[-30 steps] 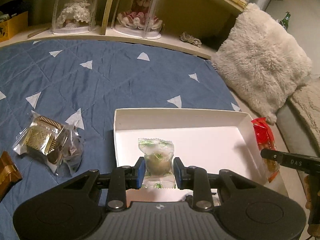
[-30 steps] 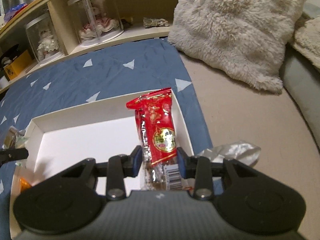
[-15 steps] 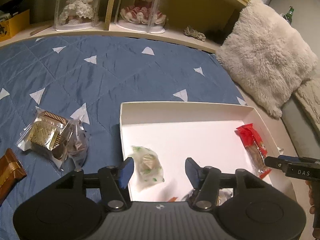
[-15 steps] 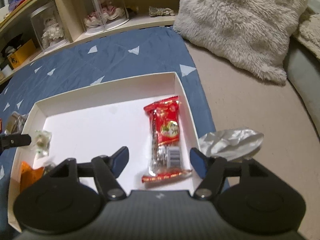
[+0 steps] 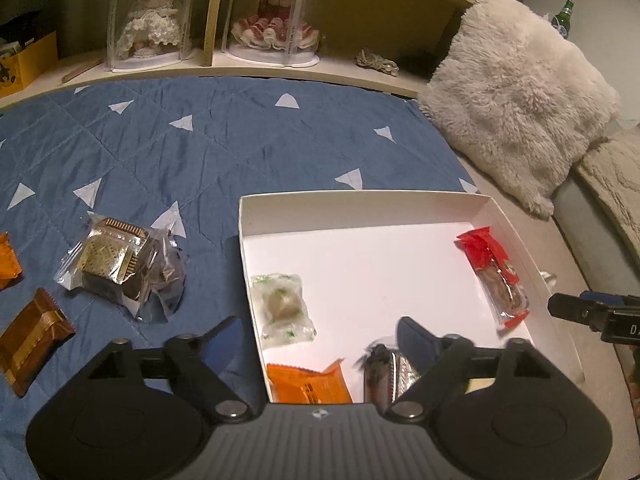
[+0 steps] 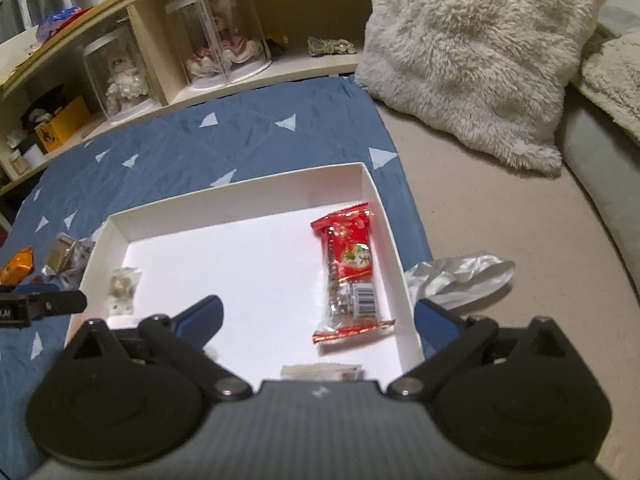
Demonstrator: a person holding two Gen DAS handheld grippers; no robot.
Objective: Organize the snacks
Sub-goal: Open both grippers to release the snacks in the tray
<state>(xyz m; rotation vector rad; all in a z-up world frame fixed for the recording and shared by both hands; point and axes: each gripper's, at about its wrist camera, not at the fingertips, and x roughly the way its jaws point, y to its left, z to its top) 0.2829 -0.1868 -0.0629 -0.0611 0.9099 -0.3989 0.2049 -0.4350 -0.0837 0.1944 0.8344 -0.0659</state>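
A white box (image 5: 360, 204) (image 6: 240, 196) lies on the blue quilt. Inside it are a green-and-clear wrapped sweet (image 5: 283, 309) (image 6: 121, 290) at its left, a red snack bar (image 5: 493, 276) (image 6: 350, 270) at its right, an orange packet (image 5: 308, 383) and a dark silvery packet (image 5: 386, 372) at the near edge. My left gripper (image 5: 322, 340) hangs open over the box's near left side, holding nothing. My right gripper (image 6: 316, 314) is open above the near right part, the red bar lying free between its spread fingers. On the quilt left of the box lie clear-bagged gold snacks (image 5: 120, 266), a brown packet (image 5: 30, 340) and an orange one (image 5: 6, 260).
A crumpled silver wrapper (image 6: 460, 276) lies on the beige surface right of the box. A fluffy white cushion (image 5: 516, 96) (image 6: 476, 48) sits at the back right. Shelves with doll cases (image 5: 272, 16) run along the far edge of the quilt.
Both grippers opened and drew back. The left one let the green wrapped sweet go into the box's left side; the right one dropped the red bar at the box's right side.
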